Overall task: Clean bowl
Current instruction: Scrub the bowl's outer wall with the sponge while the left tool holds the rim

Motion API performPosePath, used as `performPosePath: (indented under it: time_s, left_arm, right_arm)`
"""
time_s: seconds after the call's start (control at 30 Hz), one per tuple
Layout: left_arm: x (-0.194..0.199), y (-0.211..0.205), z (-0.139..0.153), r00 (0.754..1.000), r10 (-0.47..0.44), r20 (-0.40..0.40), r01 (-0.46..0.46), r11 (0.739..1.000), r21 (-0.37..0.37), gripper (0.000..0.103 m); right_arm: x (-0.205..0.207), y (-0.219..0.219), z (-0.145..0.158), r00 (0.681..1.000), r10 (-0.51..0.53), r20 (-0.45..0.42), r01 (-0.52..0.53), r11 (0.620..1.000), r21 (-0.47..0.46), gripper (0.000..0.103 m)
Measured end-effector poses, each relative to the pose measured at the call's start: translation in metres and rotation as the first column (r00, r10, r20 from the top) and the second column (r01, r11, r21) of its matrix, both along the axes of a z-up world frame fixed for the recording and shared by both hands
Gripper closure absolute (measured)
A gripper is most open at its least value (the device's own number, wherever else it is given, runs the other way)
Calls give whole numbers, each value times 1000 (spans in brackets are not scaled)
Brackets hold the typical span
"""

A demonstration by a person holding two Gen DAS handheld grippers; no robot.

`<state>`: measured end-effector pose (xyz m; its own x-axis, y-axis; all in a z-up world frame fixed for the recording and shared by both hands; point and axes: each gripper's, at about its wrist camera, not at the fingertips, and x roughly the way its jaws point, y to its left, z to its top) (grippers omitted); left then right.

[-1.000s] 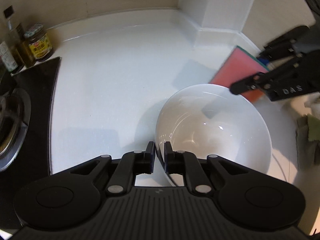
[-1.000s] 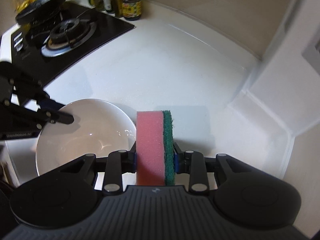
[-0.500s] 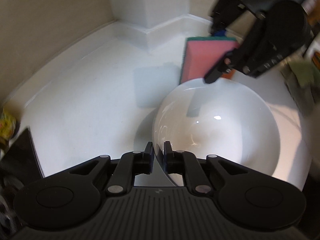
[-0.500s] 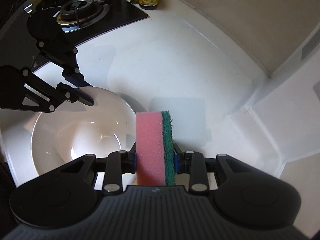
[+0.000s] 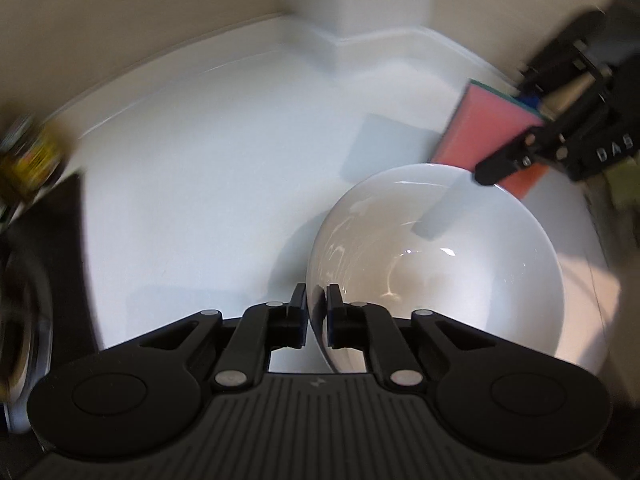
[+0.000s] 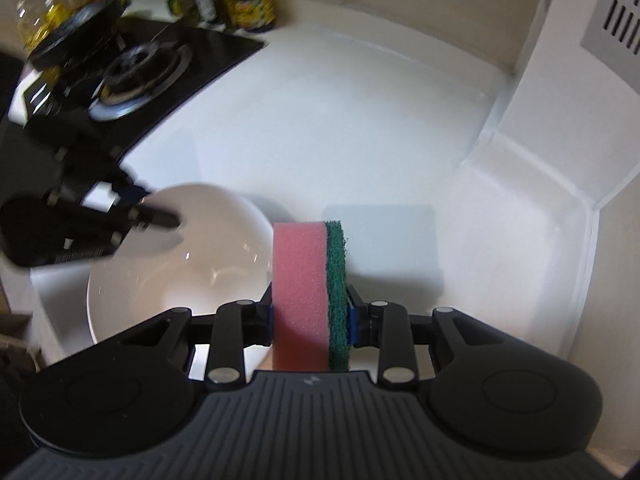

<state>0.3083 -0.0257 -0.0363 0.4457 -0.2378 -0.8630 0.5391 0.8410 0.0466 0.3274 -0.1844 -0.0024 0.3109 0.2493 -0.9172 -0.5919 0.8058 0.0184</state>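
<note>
A white bowl (image 5: pixel 440 264) stands on the white counter (image 5: pixel 200 160). My left gripper (image 5: pixel 317 300) pinches the bowl's near-left rim, one pad inside and one outside, its jaws closing tighter on it. The right gripper (image 6: pixel 310 312) is shut on a pink sponge with a green scouring layer (image 6: pixel 304 280), held upright just beside the bowl's (image 6: pixel 180 272) right rim and above the counter. In the left wrist view the sponge (image 5: pixel 488 128) hangs past the bowl's far rim. The bowl's inside looks glossy, with nothing in it.
A black gas stove (image 6: pixel 136 68) with a burner lies to the left. Several jars and bottles (image 6: pixel 248 4) stand behind it along the wall. A white boxed pillar (image 6: pixel 560 80) closes the counter's right back corner. Cloth-like items (image 5: pixel 624 184) lie at the right edge.
The left wrist rolled one way and then back, so its view swung while it kept hold of the rim. The right gripper with the sponge shifted slightly but stayed beside the bowl.
</note>
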Motion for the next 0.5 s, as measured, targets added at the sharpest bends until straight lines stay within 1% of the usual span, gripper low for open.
performPosePath:
  time_s: [0.03,0.13,0.2,0.23,0.27,0.33,0.37,0.43,0.5]
  left_arm:
    - [2,-2,0,999,-52,7,52,999,11,96]
    - [13,-7,-1,989,-147,12,147,989,18,95]
    - [16,-7,-1,988,-152,15,151,988,6,95]
    - [18,-6,-1,992,-128,13,128,992,-4,95]
    - [18,-4,0,996,-84,7,84,996,-8,93]
    - [12,1,3,1000,26,-4,-26,999,-18,88]
    - [7,4,4,996,88,-17,-88,996,-29,87]
    - [-7,8,7,979,199,-42,-201,978,-48,86]
    - [-18,9,7,963,267,-47,-270,961,-63,86]
  right_arm:
    - [1,0,2,1000,14,0,-14,1000,-8,76]
    - [14,10,3,997,81,10,-81,996,-30,76]
    - [21,20,2,991,135,18,-134,989,-64,76]
    - [22,24,1,988,152,20,-150,986,-75,76]
    - [24,25,1,988,154,20,-152,985,-77,76]
    - [27,26,2,990,142,20,-141,988,-64,76]
    - [26,25,2,992,128,22,-126,991,-49,76]
    - [24,22,1,995,99,31,-98,995,-28,76]
    - [20,16,1,998,44,37,-44,999,8,76]
